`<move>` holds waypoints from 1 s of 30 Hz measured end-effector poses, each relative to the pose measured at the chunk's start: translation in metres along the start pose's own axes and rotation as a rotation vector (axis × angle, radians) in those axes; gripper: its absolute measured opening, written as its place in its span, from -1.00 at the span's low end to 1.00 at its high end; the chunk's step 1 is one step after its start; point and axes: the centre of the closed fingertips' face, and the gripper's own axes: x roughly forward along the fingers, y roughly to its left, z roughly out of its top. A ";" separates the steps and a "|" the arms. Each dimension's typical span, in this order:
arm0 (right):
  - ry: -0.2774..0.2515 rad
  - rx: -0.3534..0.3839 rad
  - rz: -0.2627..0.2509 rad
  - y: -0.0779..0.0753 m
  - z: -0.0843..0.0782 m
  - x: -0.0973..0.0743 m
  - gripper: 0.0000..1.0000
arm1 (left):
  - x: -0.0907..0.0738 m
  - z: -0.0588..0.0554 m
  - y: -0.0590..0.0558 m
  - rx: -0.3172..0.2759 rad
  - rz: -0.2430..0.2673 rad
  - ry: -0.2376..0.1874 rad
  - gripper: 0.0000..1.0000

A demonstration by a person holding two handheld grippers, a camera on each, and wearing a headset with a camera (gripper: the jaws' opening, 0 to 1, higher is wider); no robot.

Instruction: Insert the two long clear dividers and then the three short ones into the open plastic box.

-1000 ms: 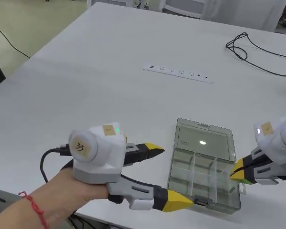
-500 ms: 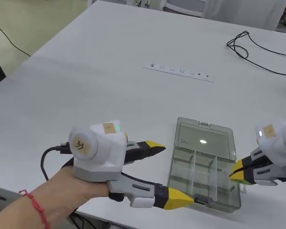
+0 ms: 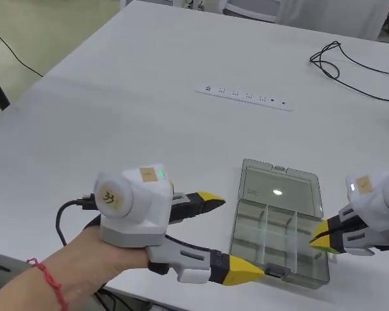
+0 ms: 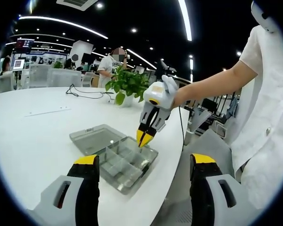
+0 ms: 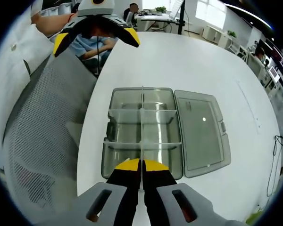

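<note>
The right gripper, jaws pressed together, seems to pinch a short clear divider at the near end of the open plastic box. Keep it upright, in line with its slots, and press straight down. The spread left gripper could steady the box.

Clear box open, lid laid flat; long divider upright along middle, short dividers crossing it.
</note>
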 end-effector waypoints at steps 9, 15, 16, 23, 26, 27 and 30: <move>0.001 0.012 -0.007 -0.001 -0.005 0.009 -0.95 | 0.000 0.000 0.002 -0.002 0.004 0.003 0.59; 0.005 0.019 -0.007 -0.001 -0.008 0.014 -0.95 | 0.000 0.000 0.003 -0.003 0.005 0.003 0.60; 0.010 0.013 -0.006 -0.001 -0.008 0.015 -0.95 | 0.000 0.000 0.003 -0.004 0.005 0.002 0.60; 0.010 0.018 -0.009 -0.001 -0.009 0.016 -0.94 | -0.001 -0.002 0.005 -0.006 0.008 0.010 0.60; 0.005 0.028 -0.012 -0.001 -0.010 0.015 -0.94 | -0.002 -0.002 0.005 -0.007 0.010 0.010 0.60; 0.003 0.032 -0.013 -0.001 -0.010 0.015 -0.94 | -0.002 -0.002 0.006 -0.005 0.012 0.012 0.60; -0.019 0.056 -0.016 -0.002 -0.006 0.010 -0.92 | -0.003 -0.002 0.007 -0.004 0.014 0.010 0.61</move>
